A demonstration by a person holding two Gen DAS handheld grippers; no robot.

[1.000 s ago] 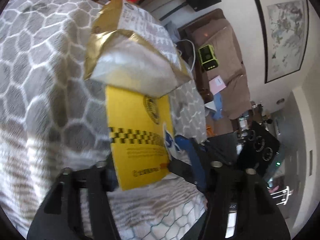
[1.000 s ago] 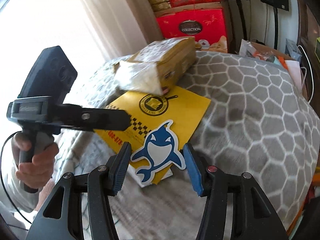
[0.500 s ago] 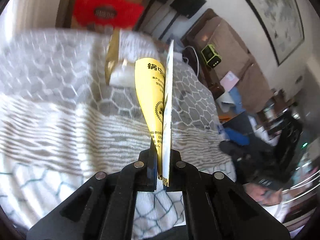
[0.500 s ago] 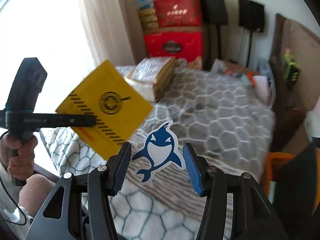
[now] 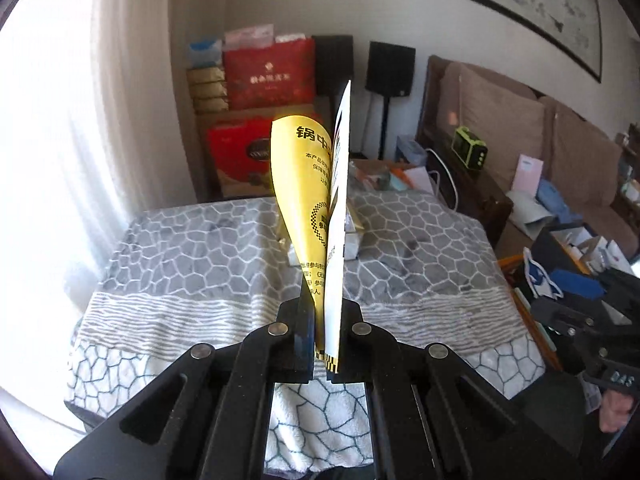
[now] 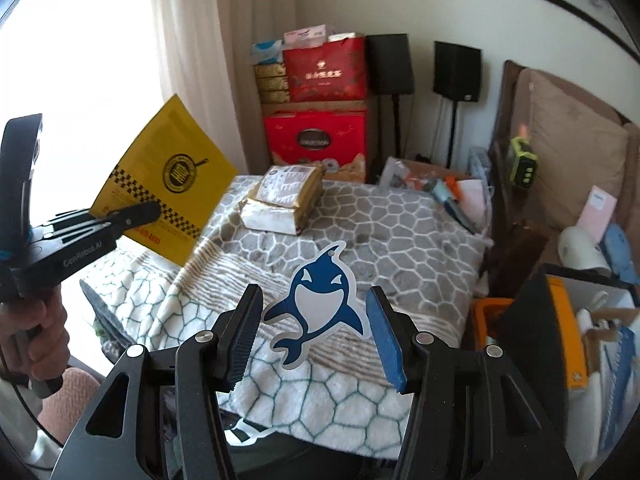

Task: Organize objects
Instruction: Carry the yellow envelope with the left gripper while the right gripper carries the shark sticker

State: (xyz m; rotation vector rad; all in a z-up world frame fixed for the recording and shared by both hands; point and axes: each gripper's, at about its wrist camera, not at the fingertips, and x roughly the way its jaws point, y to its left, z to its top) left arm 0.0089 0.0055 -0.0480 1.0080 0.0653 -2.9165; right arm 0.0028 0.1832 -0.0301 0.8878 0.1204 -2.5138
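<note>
**Yellow leaflet lifted clear of the table, whale card carried alongside**

Nearest the right wrist camera, the right gripper point(image 6: 314, 326) is seen with its jaws spread; a whale-shaped card point(image 6: 318, 302) spans the gap between them, and whether the blue pads actually press on its edges cannot be told. The left gripper point(image 5: 326, 344) is pressed together on the lower edge of a yellow leaflet point(image 5: 306, 208), which is held upright in the air, well above the patterned blanket point(image 5: 192, 264). Farther off, a gold-wrapped package point(image 6: 286, 200) is left lying on the blanket.

The step in hand is judged to be transport of the picked items. A destination must next be chosen and the leaflet lowered flat.

Compared with a second ago, the leaflet is no longer lying beneath the package, and both grippers are raised.
</note>
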